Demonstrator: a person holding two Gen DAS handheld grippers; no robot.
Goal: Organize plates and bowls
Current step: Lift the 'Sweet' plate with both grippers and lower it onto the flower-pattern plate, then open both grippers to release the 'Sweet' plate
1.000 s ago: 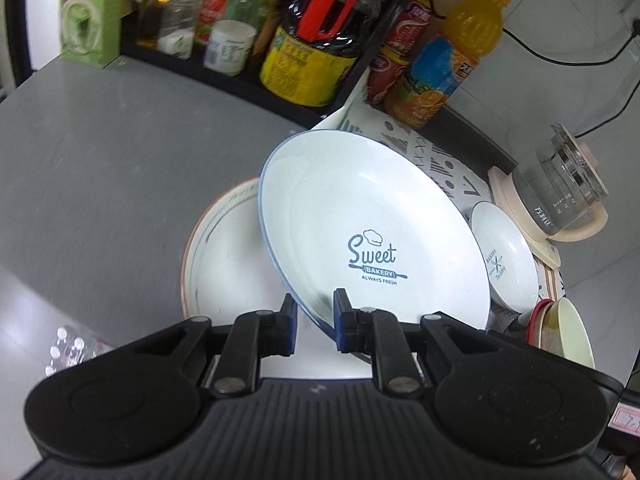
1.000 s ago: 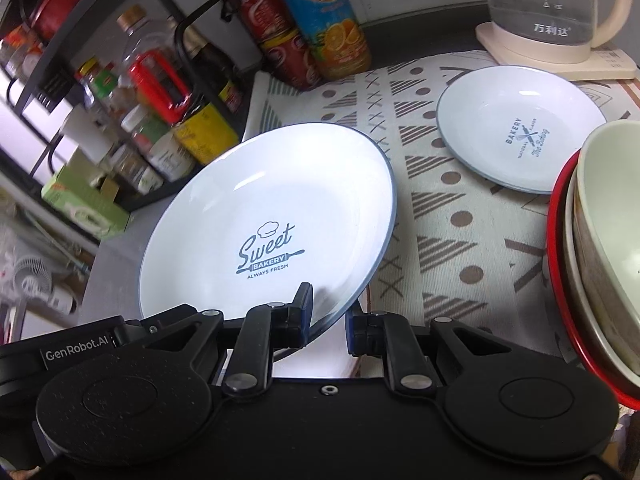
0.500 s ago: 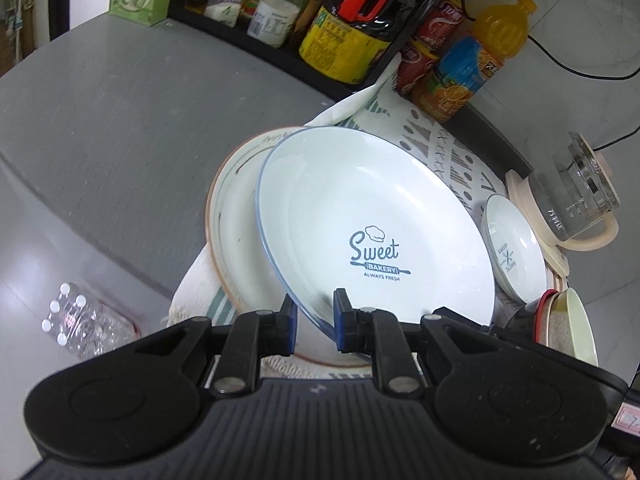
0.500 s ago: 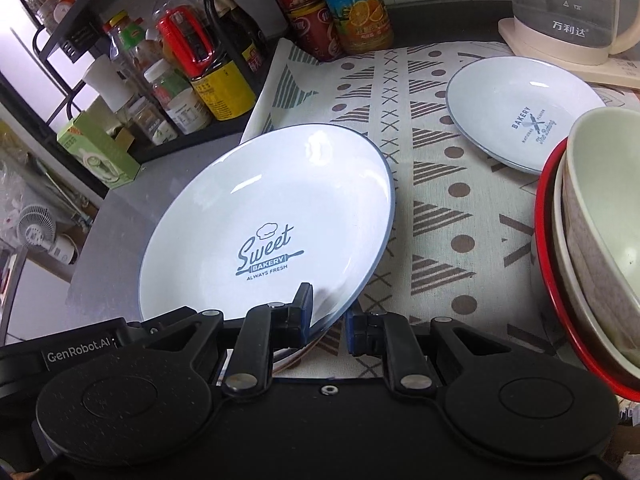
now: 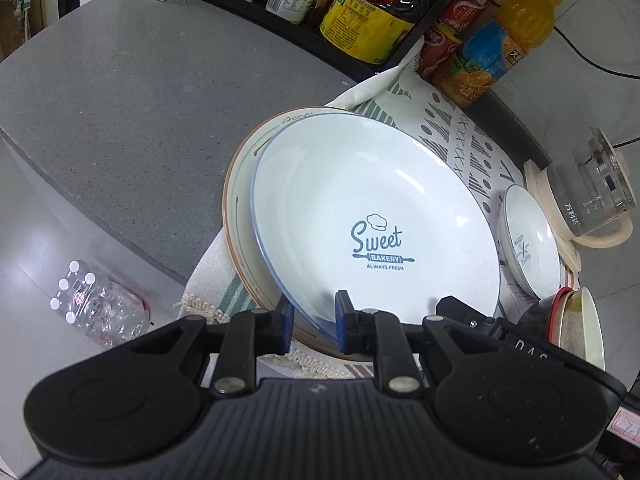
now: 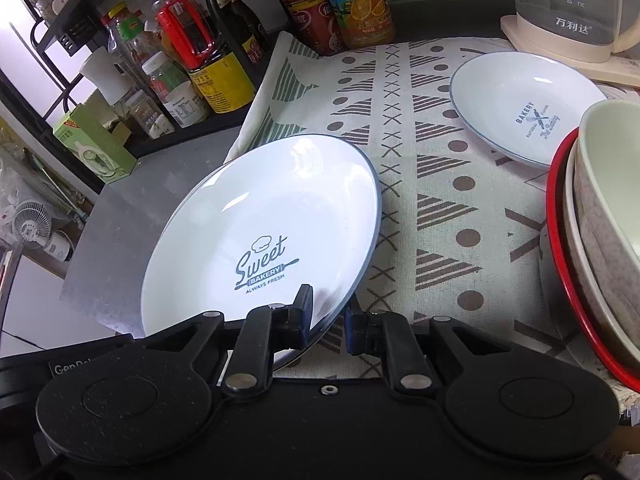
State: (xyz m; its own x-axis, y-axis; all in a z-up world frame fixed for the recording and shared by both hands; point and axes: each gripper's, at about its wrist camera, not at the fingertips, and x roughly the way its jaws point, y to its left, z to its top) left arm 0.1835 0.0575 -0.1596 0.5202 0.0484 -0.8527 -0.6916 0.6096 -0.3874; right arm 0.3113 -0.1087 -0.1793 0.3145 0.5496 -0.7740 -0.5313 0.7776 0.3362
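Observation:
A large white plate (image 5: 360, 200) with a blue rim and "Sweet Bakery" print is held by its near edge in both grippers. My left gripper (image 5: 312, 322) is shut on the rim, and my right gripper (image 6: 328, 320) is shut on the same plate (image 6: 272, 220). The plate hangs just above a larger brown-rimmed plate (image 5: 240, 184) on the patterned cloth. A small white bakery plate (image 6: 524, 108) lies on the cloth at the far right, also in the left wrist view (image 5: 528, 240). Stacked bowls with a red rim (image 6: 592, 232) stand at the right.
A patterned cloth (image 6: 432, 184) covers the grey counter (image 5: 120, 100). A black rack with sauce bottles (image 6: 192, 48) and an orange juice bottle (image 5: 492, 48) stand at the back. A glass kettle (image 6: 572, 4) is at the back right. Water bottles (image 5: 92, 304) lie on the floor.
Both grippers have carried the Sweet Bakery plate back and down over the brown-rimmed plate, which now shows more on the left. The grips have not changed.

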